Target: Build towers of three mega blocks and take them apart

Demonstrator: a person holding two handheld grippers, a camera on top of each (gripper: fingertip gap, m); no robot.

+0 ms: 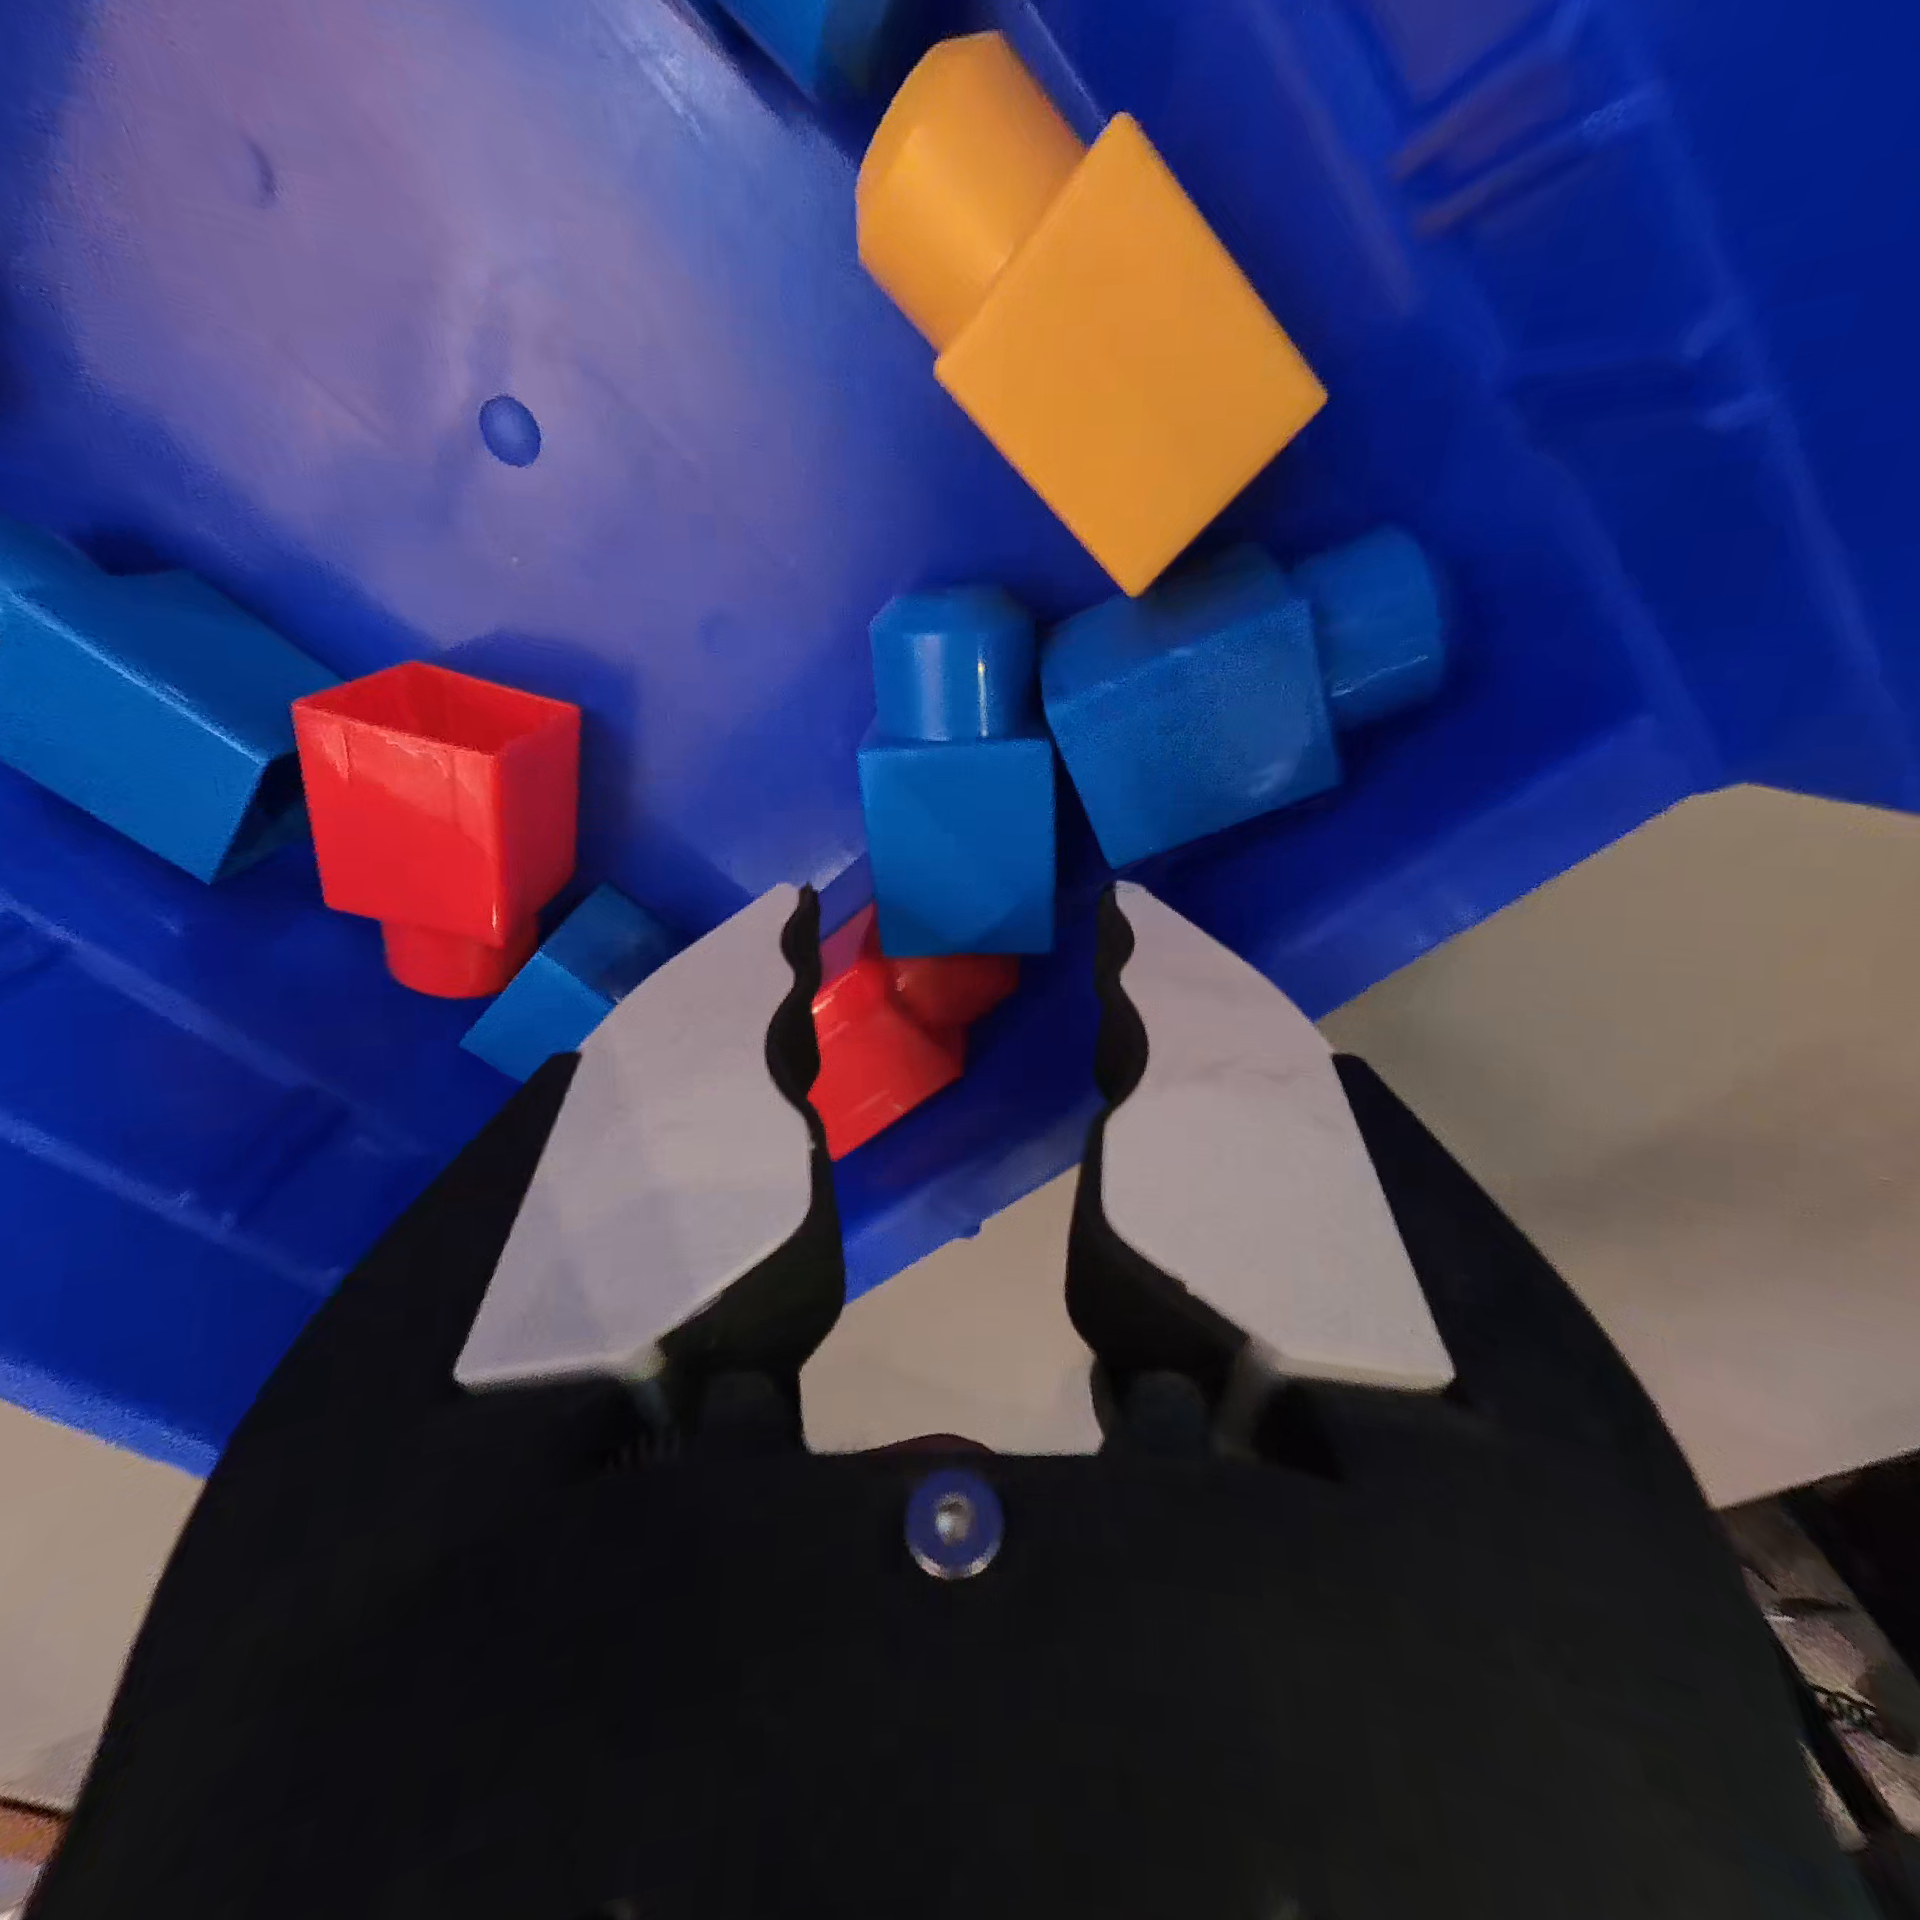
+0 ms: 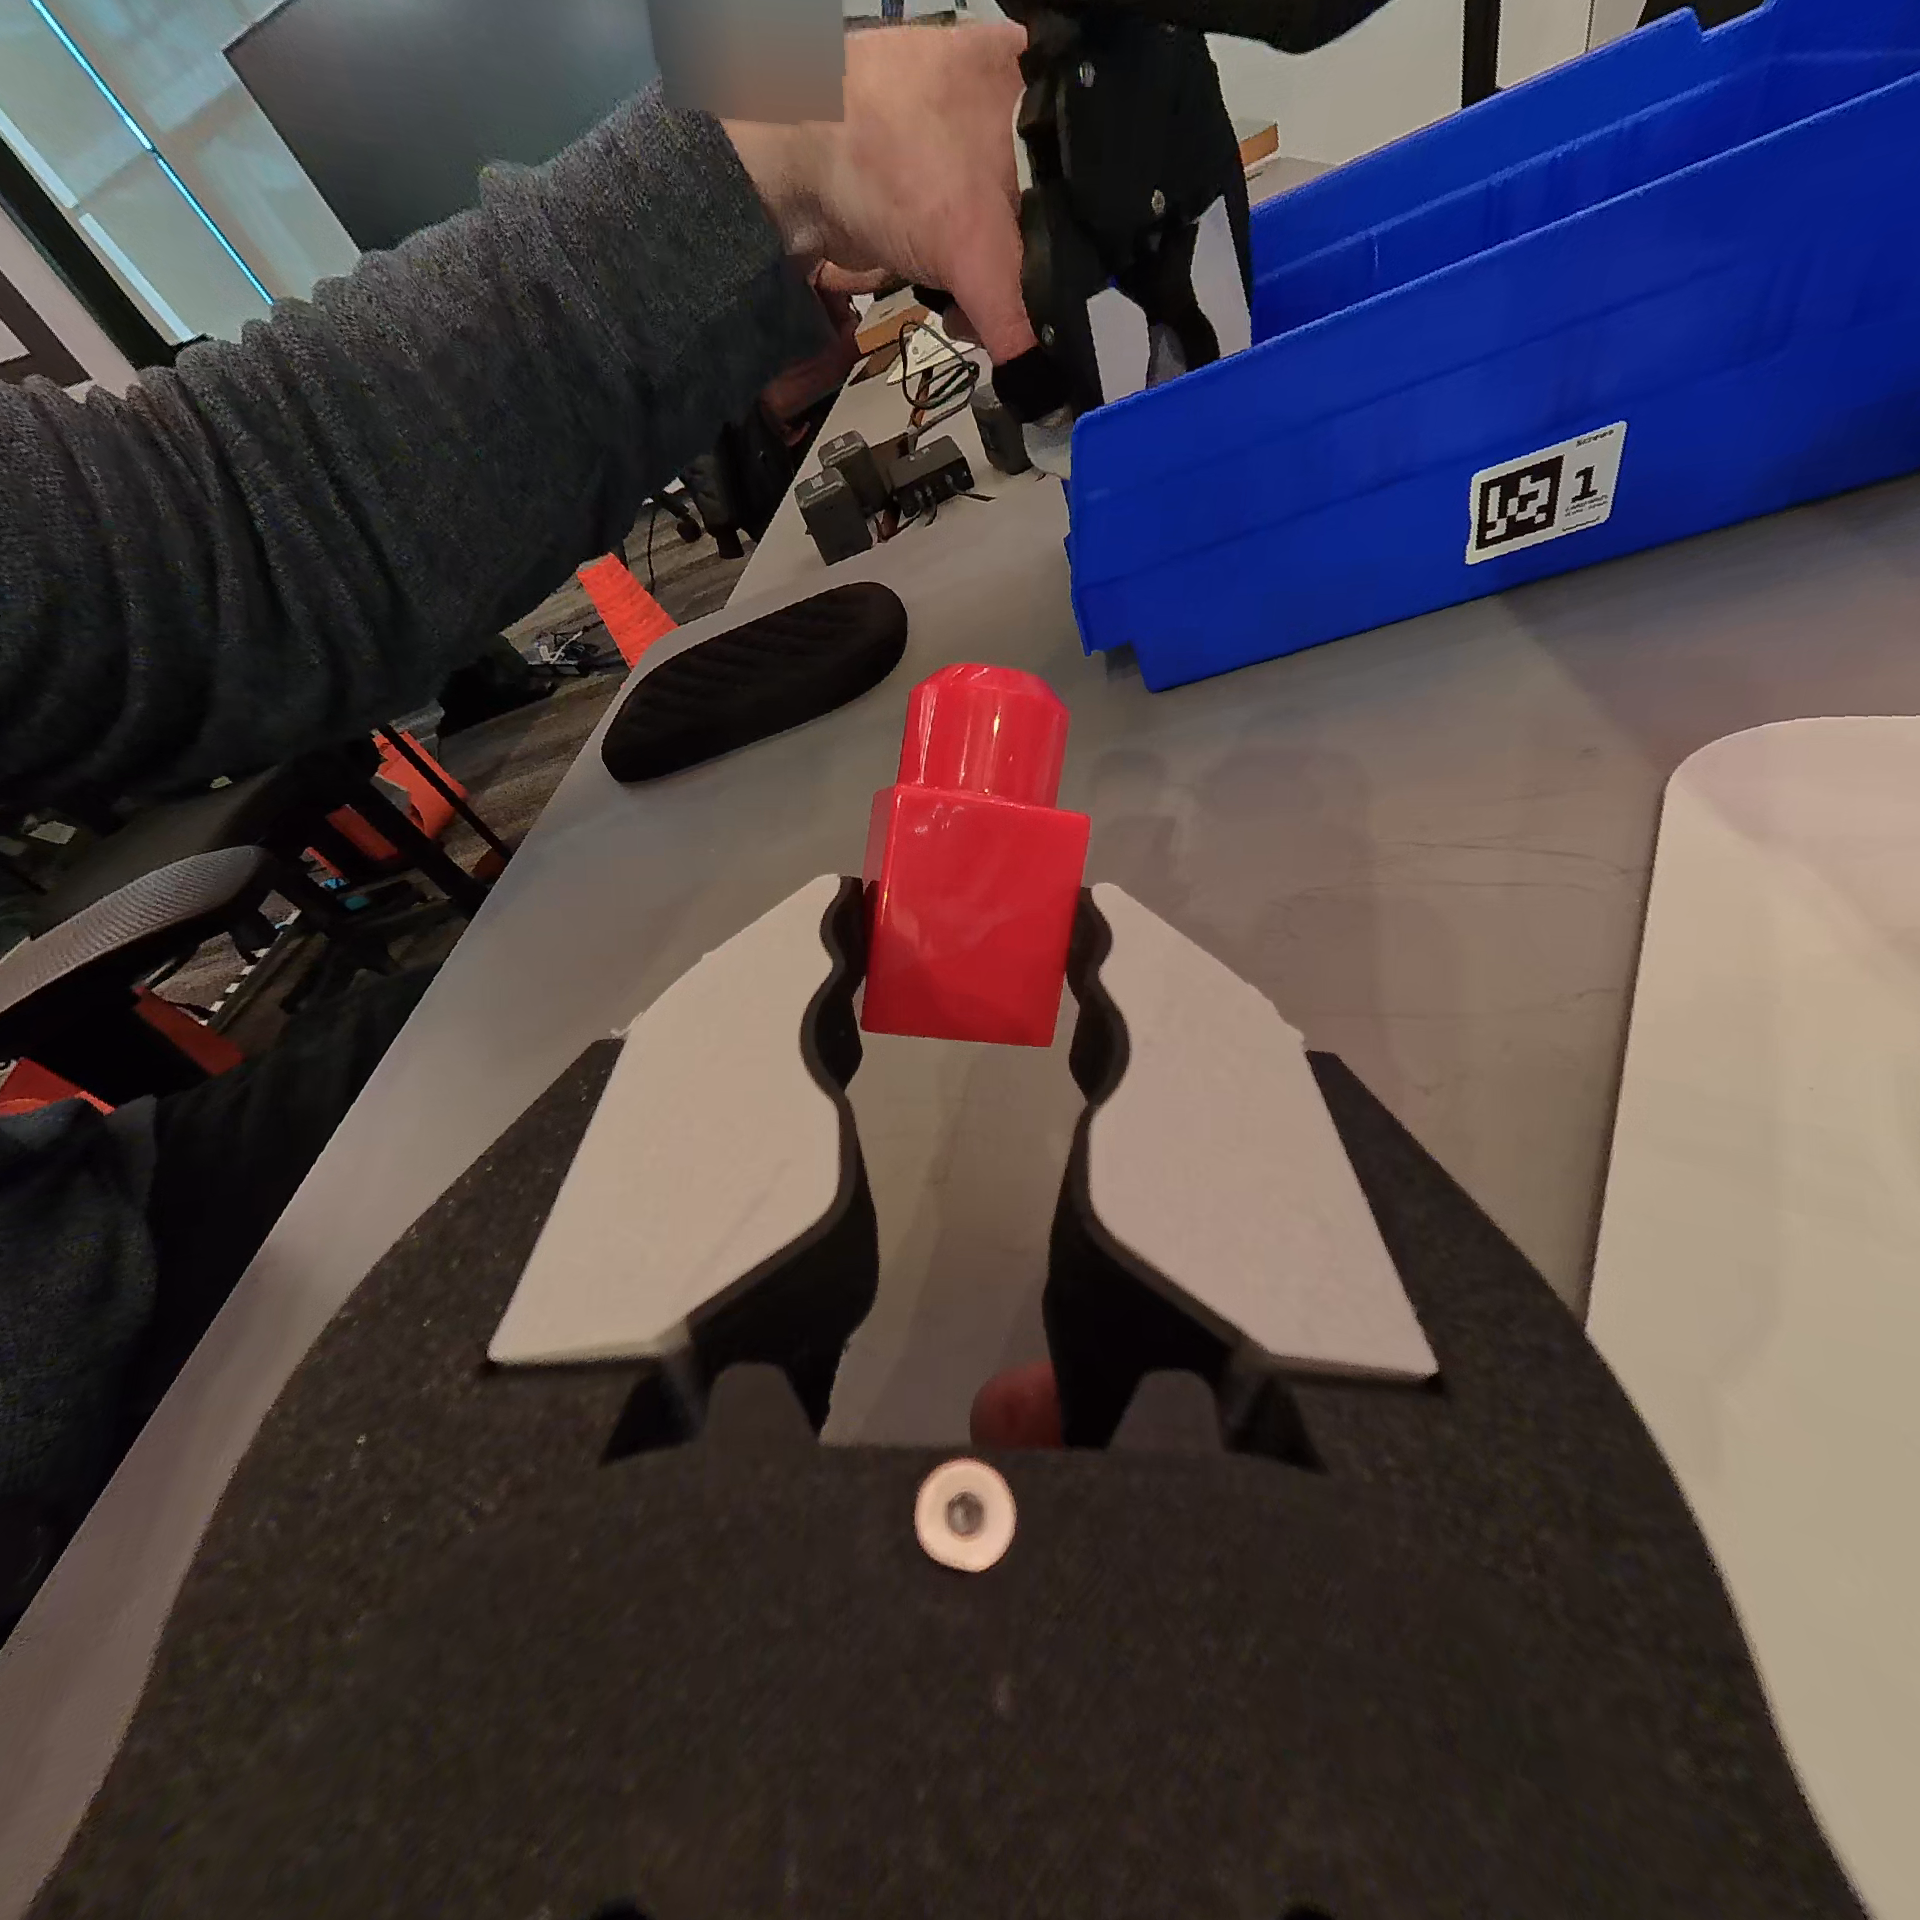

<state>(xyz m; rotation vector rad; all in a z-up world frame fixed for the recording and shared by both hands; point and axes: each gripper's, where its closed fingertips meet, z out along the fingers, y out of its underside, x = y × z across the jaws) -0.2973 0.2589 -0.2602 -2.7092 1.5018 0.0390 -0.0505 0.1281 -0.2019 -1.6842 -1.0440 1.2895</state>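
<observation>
the left gripper [image 1: 956, 914] hangs over the near corner of a blue bin [image 1: 364, 343], its fingers [image 1: 686, 1049] spread with nothing between them. just past the fingertips a blue block [image 1: 956, 831] lies on the bin floor, stud pointing far. a second blue block [image 1: 1195, 717] lies just right of it, touching or nearly so, stud toward the right. an orange block [image 1: 1122, 353] lies farther in, its near corner just at the second blue block. a red block [image 1: 883, 1039] sits partly hidden behind the left finger, at the near wall. another red block [image 1: 436, 800] lies to the left with its hollow base turned up, beside a long blue block [image 1: 135, 707] at the left edge. one more small blue block [image 1: 571, 987] peeks out beside the left finger.

the right gripper [image 2: 966, 935] pinches a red mega block [image 2: 971, 914] between its fingers [image 2: 727, 1081], stud tilted up and away, over the grey surface [image 2: 1351, 935]. whether the block touches the surface cannot be told. the blue bin [image 2: 1299, 540] stands far right with a white sticker [image 2: 1545, 494] on its wall. a black oval pad [image 2: 753, 675] lies far left near the surface's edge. a hand [image 2: 914, 197] in a grey sleeve [image 2: 364, 436] holds the other gripper [image 2: 1122, 177] near the bin.
</observation>
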